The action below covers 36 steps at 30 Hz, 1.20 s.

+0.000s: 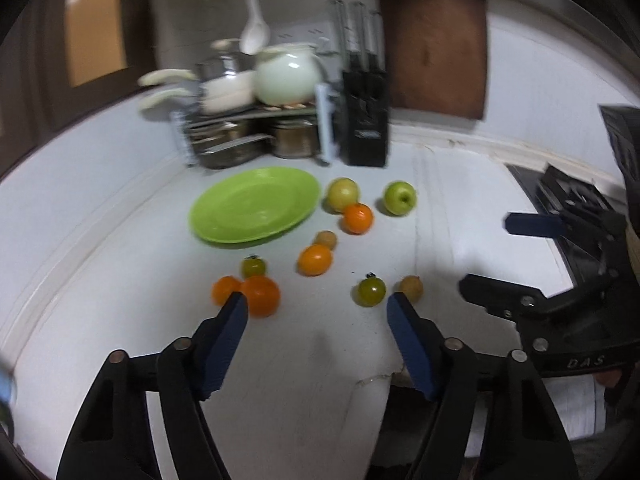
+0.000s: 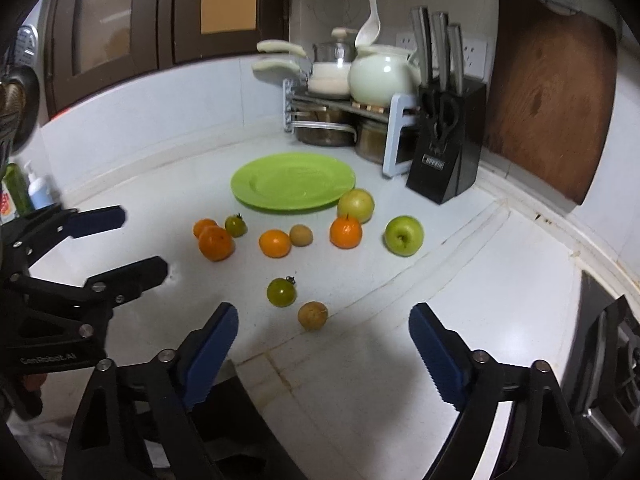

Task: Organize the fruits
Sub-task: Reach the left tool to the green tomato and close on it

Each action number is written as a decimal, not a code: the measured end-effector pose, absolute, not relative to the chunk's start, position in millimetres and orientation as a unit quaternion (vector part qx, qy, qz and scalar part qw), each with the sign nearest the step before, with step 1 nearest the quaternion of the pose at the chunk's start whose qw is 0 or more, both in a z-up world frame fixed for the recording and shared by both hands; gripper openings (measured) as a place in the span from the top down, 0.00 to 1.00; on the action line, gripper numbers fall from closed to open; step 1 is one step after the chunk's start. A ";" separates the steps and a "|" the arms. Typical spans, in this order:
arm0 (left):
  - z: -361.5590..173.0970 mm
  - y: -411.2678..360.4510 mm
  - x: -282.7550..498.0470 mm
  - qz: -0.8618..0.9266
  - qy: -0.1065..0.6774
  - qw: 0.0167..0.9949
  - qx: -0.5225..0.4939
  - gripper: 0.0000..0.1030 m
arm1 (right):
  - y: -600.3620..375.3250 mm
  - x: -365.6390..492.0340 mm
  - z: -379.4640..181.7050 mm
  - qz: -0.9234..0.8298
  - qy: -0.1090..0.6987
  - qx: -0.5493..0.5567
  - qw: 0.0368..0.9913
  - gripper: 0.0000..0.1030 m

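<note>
An empty green plate (image 1: 256, 210) (image 2: 293, 181) lies on the white counter. Loose fruit lies in front of it: several oranges (image 1: 261, 295) (image 2: 216, 243), a green apple (image 1: 399, 197) (image 2: 403, 235), a yellow-green apple (image 1: 343, 194) (image 2: 355, 205), two green tomatoes (image 1: 371, 290) (image 2: 281, 292) and small brown fruits (image 1: 411, 287) (image 2: 313, 315). My left gripper (image 1: 318, 304) is open and empty, just short of the nearest oranges and tomato. My right gripper (image 2: 322, 320) is open and empty, the brown fruit between its fingertips' line. Each gripper shows in the other's view (image 1: 492, 256) (image 2: 140, 240).
A black knife block (image 1: 366, 118) (image 2: 446, 148), a rack with pots and a white teapot (image 1: 286, 76) (image 2: 380, 78), and a wooden cutting board (image 1: 434, 40) (image 2: 550, 108) stand at the back. A stove (image 2: 612, 360) is at the right. Bottles (image 2: 38, 190) stand far left.
</note>
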State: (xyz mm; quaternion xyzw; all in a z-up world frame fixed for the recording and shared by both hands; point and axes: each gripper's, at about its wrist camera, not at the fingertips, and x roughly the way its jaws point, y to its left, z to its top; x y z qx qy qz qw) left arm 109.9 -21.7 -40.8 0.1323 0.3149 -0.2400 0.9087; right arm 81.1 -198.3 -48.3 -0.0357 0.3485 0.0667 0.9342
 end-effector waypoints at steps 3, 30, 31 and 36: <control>-51.0 -25.9 124.2 -0.275 0.320 0.895 0.147 0.37 | -193.0 94.0 -59.5 0.066 0.367 -0.035 0.927 0.24; -109.5 -74.9 182.6 -0.425 0.371 0.805 0.185 0.63 | -202.1 151.4 -113.3 0.133 0.461 -0.020 0.877 0.60; -111.2 -76.7 184.2 -0.422 0.378 0.803 0.185 0.64 | -203.3 152.3 -114.3 0.138 0.464 -0.017 0.875 0.61; -114.3 -81.9 186.7 -0.412 0.391 0.803 0.182 0.70 | -207.2 155.5 -117.9 0.159 0.470 -0.007 0.868 0.68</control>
